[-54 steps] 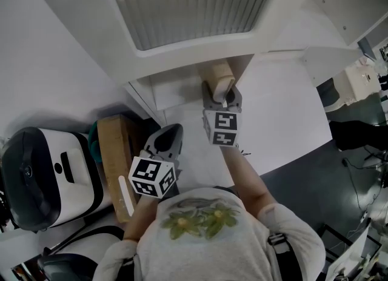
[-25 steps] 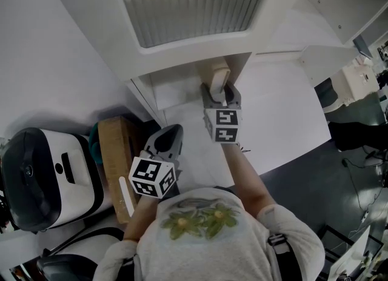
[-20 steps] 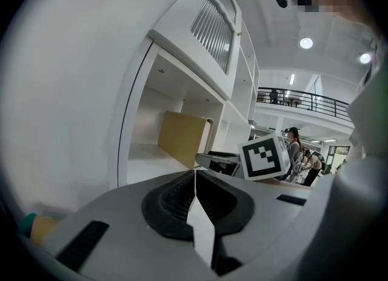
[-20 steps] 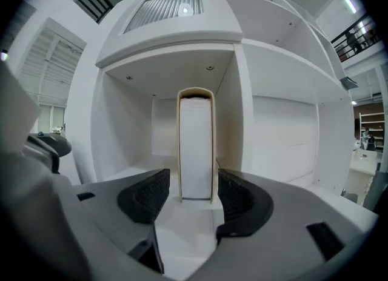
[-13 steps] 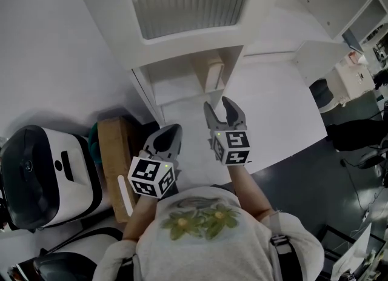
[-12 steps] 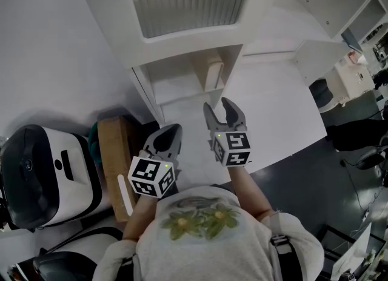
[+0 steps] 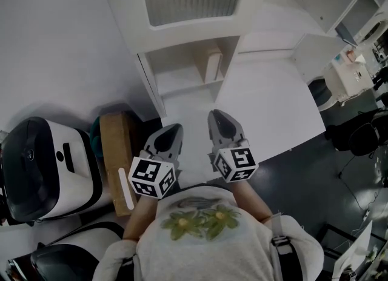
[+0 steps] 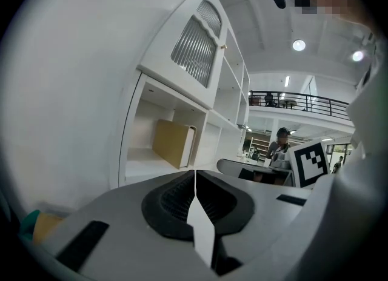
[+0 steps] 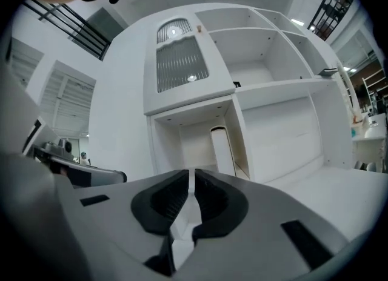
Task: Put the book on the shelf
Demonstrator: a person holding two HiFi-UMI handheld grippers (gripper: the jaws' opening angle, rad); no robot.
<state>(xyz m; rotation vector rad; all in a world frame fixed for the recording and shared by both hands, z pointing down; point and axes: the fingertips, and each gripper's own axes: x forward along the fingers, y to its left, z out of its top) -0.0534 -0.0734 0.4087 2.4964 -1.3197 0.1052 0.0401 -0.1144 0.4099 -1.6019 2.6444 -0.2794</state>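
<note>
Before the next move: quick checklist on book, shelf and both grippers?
1. The book stands upright inside the shelf: ok.
2. Neither gripper touches the book: ok.
3. The right gripper is clear of the shelf, jaws closing with nothing between them: ok.
4. The left gripper is shut and empty, clear of the shelf: ok.
5. The book will stay upright unsupported: cannot tell.
</note>
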